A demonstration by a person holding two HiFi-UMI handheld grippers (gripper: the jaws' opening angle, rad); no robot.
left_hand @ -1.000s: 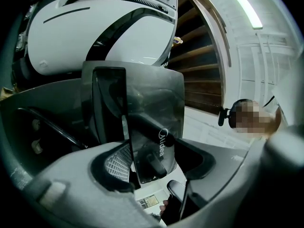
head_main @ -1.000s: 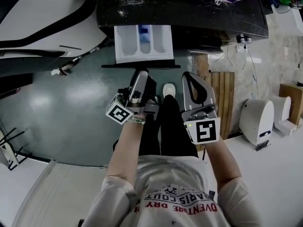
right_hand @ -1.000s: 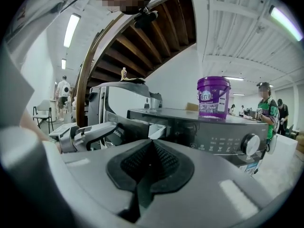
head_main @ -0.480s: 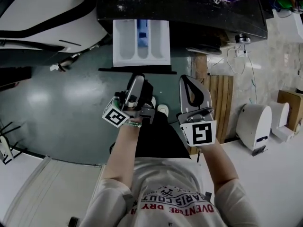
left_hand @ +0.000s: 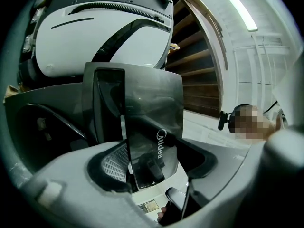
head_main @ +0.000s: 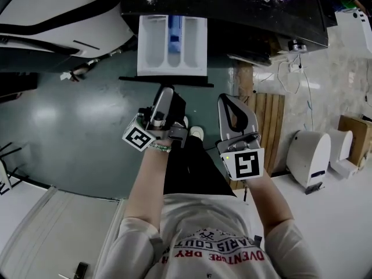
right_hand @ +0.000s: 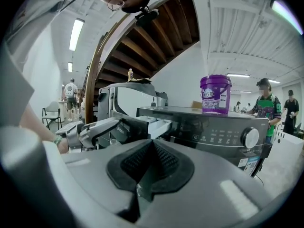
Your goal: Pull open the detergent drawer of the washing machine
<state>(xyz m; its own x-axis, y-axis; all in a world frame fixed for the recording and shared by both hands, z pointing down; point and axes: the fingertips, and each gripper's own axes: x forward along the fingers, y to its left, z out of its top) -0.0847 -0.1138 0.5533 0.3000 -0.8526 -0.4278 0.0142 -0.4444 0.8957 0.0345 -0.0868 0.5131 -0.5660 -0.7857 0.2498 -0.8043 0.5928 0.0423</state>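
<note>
Out of the washing machine's point(head_main: 244, 10) front the detergent drawer point(head_main: 156, 51) stands pulled open. Its front panel sits unpressed between the left gripper's point(head_main: 165, 92) jaws, which have just been opening. The right gripper point(head_main: 229, 99) alongside is closed and empty.

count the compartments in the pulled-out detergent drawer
3, side by side in the detergent drawer: left compartment, middle compartment with a blue insert, right compartment. The drawer's back end may be hidden.

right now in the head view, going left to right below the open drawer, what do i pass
left tongs → right tongs → wooden slats → white unit → brown box
</note>
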